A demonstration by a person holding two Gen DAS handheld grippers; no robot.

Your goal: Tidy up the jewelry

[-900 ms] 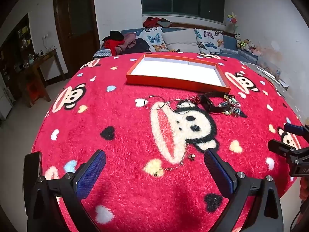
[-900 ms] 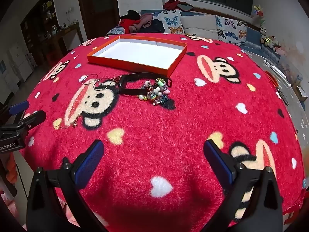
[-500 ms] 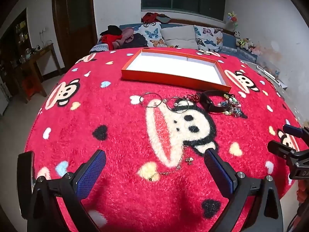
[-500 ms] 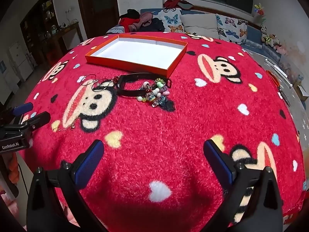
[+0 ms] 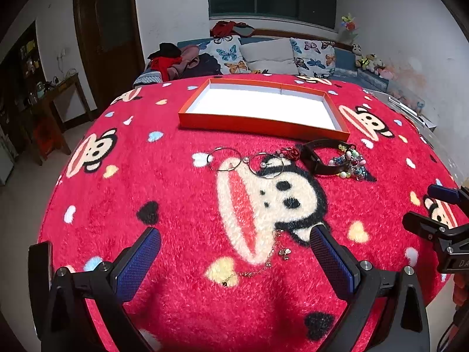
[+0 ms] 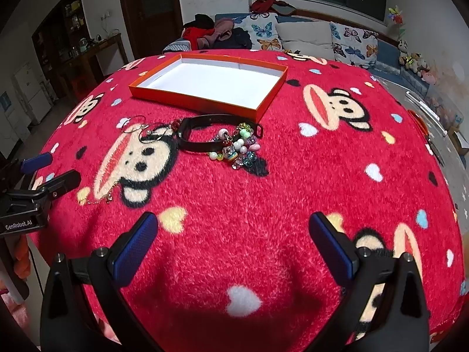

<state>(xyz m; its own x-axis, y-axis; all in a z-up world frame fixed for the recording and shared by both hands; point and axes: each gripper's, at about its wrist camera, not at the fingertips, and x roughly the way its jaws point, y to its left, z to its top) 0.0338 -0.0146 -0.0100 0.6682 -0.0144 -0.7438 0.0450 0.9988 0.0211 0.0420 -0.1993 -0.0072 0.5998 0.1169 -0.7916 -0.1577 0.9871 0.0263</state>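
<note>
**Both grippers hanging open over the jewelry on the red blanket**

The left gripper (image 5: 234, 246), black-framed with blue textured pads, is tilting down over a fuzzy red blanket (image 5: 181, 193) printed with cartoon monkey faces and small hearts; its jaws are standing wide apart with nothing between the pads. A thin gold chain necklace with a small pendant (image 5: 263, 264) is lying on the blanket just beyond its fingertips, across the chin of the large monkey face. The right gripper (image 6: 233, 228), of the same build, is also gaping fully and gripping nothing, hovering over bare blanket.

Farther out, two thin silver wire hoop earrings with pearl beads (image 5: 246, 162) are lying side by side, one touching the next. Just beside them a small red rose-shaped piece (image 5: 290, 153) is sitting against a black band bracelet (image 6: 205, 138), which is curling into a loop. A cluster of multicoloured glass bead charms (image 6: 239, 149) is resting against that band on its near side.

Beyond the jewelry, a shallow rectangular orange cardboard tray with a white inside (image 5: 263, 123) is sitting flat on the blanket, nothing in it. The black band is lying near the tray's front corner, not touching it as far as can be told
</note>
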